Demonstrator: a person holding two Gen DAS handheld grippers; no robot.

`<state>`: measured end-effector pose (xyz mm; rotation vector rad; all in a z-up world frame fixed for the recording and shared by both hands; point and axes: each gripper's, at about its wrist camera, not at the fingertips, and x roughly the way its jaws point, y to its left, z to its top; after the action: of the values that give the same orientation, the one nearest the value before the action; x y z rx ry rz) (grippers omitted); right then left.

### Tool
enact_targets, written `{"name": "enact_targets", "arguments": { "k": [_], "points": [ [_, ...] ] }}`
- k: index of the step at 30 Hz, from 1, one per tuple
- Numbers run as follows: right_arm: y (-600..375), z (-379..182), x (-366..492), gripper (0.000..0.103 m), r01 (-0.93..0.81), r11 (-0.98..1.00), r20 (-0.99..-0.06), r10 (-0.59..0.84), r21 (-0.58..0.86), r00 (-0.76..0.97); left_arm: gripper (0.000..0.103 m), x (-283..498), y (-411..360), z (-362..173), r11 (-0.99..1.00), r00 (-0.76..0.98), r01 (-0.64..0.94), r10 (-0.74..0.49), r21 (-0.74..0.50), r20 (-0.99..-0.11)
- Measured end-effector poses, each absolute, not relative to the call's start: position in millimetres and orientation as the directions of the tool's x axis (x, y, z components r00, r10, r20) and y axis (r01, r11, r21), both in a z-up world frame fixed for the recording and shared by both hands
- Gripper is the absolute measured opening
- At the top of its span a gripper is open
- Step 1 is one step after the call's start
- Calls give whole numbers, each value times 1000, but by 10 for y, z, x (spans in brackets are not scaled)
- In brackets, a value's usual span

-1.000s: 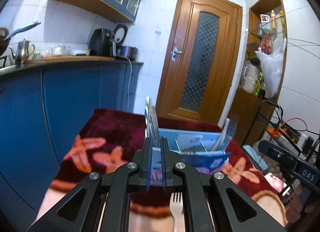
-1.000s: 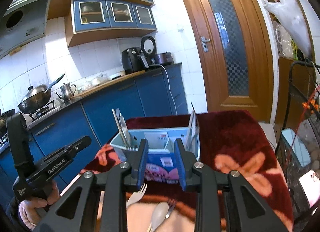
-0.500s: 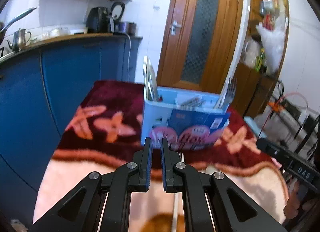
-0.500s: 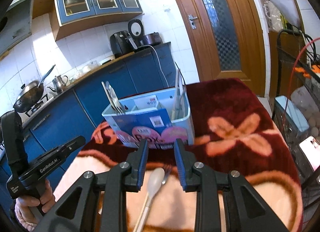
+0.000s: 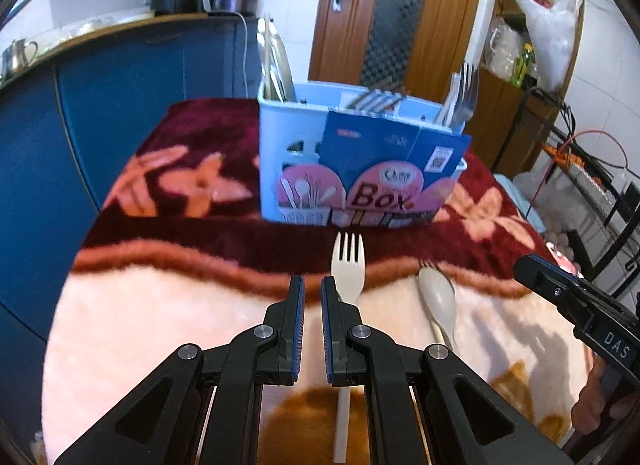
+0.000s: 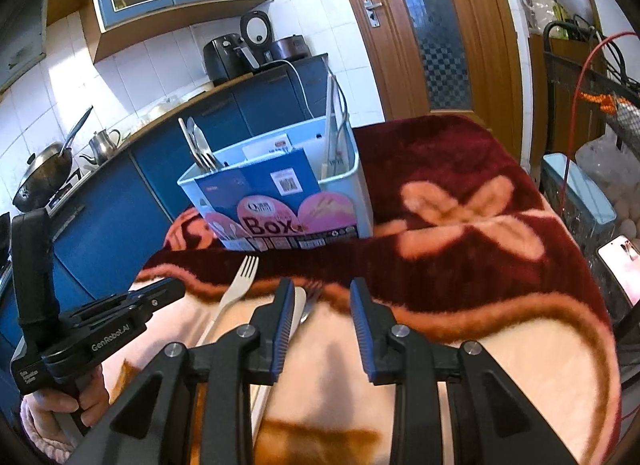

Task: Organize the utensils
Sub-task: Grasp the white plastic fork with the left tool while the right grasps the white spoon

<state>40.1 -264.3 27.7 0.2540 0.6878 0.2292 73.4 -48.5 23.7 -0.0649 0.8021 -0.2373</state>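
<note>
Left gripper (image 5: 312,285): jaws nearly closed, holding nothing, above pale blanket.
Right gripper (image 6: 320,297): jaws partly apart and opening, gripping nothing; blanket between them.
Plastic fork (image 5: 347,269): flat on blanket (image 5: 160,305), just right of left gripper's tip, tines toward box.
Spoon (image 5: 438,301): beside fork, partly covering a metal fork (image 6: 311,299).
Utensil box (image 5: 320,169): light blue, upright behind the loose cutlery, knives and forks standing inside.
Surroundings: blue cabinets (image 6: 120,205), wooden door (image 5: 400,13), wok (image 6: 44,173), kettle (image 6: 102,143).
</note>
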Motion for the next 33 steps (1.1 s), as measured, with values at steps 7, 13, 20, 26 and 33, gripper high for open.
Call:
{"name": "enact_targets", "arguments": {
  "k": [7,13,20,26,33],
  "points": [
    [-2673,183,417,34,-112,942,-612,292,315,735,8,822,-530,92,965,609,189,-260,-182,-750],
    [-2704,127,438,34,-105,941,-620,293,322,727,8,864,-615,36,952,558,215,-303,-218,-772],
    [-2729,73,448,34,-98,939,-630,296,331,718,8,945,-706,-43,948,504,229,-308,-220,-807],
    [-2729,50,456,34,-100,938,-634,301,333,712,8,1022,-764,-78,948,461,246,-298,-202,-836],
    [-2671,53,450,34,-112,937,-639,309,330,705,6,1029,-710,-85,943,470,238,-323,-234,-821]
  ]
}}
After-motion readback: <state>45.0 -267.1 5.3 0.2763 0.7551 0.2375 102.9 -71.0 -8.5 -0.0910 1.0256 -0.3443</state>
